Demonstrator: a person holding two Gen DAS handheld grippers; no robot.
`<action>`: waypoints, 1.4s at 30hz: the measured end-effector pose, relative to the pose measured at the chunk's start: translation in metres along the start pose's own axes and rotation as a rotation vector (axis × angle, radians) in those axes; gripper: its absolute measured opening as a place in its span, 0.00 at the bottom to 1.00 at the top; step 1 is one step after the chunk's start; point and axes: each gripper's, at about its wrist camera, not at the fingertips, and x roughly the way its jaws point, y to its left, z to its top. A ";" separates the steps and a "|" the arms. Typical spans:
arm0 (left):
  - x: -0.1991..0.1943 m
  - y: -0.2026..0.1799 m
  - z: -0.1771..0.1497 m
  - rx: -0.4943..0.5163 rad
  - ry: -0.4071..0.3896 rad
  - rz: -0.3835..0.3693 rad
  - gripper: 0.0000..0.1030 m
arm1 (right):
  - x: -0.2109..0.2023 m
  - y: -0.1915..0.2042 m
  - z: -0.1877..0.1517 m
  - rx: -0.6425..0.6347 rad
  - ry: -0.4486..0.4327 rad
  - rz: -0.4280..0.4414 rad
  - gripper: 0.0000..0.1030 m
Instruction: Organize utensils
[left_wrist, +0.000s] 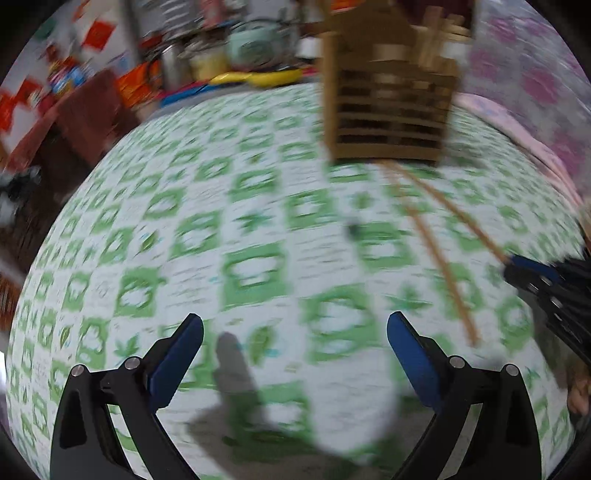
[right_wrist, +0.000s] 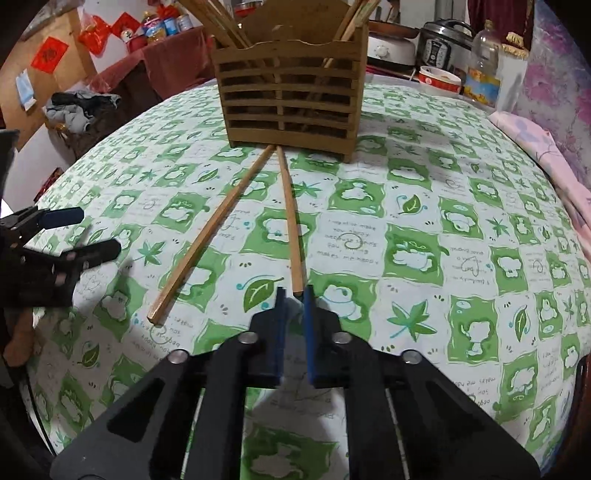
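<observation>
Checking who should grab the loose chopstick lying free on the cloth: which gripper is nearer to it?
Right. The right gripper sits just beside the free chopstick, shut on the other chopstick. The left gripper hovers open, farther off to the side.

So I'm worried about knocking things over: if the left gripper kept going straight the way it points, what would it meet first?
Probably just the bare tablecloth; the left gripper is open and empty. The chopsticks and wooden holder sit off to its right, though blur makes depth uncertain.

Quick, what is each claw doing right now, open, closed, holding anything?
Left claw: open, holding nothing.
Right claw: closed on the near end of a chopstick lying on the table.
</observation>
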 end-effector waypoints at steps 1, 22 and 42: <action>-0.004 -0.010 -0.001 0.037 -0.012 -0.021 0.95 | 0.000 0.000 0.000 0.001 -0.001 -0.001 0.06; 0.004 -0.054 -0.001 0.099 0.036 -0.199 0.15 | 0.001 -0.015 0.001 0.068 0.001 -0.037 0.08; -0.071 -0.021 0.041 0.009 -0.166 -0.117 0.06 | -0.081 -0.027 0.018 0.131 -0.276 0.034 0.12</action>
